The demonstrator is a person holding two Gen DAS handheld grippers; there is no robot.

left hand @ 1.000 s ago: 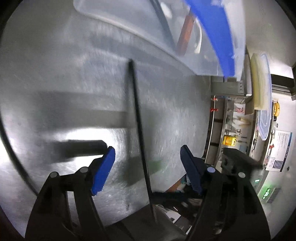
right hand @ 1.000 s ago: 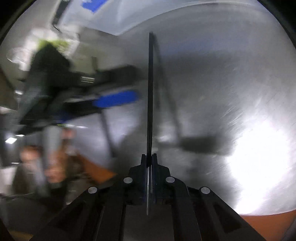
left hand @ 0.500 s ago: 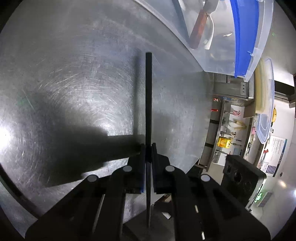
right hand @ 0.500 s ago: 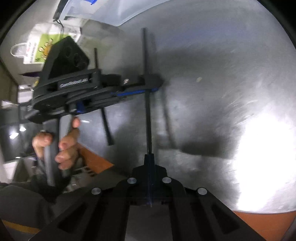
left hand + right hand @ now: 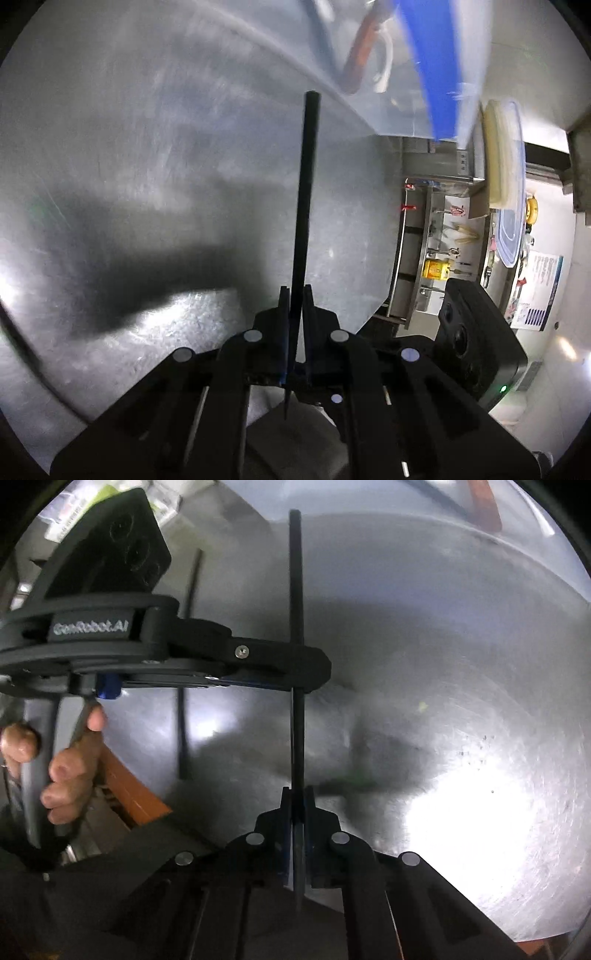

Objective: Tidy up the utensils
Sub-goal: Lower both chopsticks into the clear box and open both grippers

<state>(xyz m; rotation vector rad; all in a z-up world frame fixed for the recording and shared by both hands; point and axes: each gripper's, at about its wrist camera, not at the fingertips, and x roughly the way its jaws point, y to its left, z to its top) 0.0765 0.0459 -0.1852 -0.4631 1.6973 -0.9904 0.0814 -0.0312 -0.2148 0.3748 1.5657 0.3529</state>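
Observation:
A long black chopstick (image 5: 304, 192) is clamped between the shut fingers of my left gripper (image 5: 294, 295) and points toward a clear plastic bin (image 5: 354, 66) with a blue rim. In the right wrist view the same chopstick (image 5: 296, 590) runs up from my shut right gripper (image 5: 296, 794), and the left gripper (image 5: 295, 672) grips it midway from the left. Both hold it above the steel table (image 5: 443, 664). A second black chopstick (image 5: 183, 731) lies on the table to the left.
The bin holds a brown-handled utensil (image 5: 360, 55) and a white one. A stack of lidded containers (image 5: 504, 155) and shelves stand past the table's right edge. An orange surface (image 5: 125, 790) lies beyond the table's near-left edge.
My left gripper was open around the chopstick a second ago and has shut on it. Both grippers have since shifted toward the bin with it.

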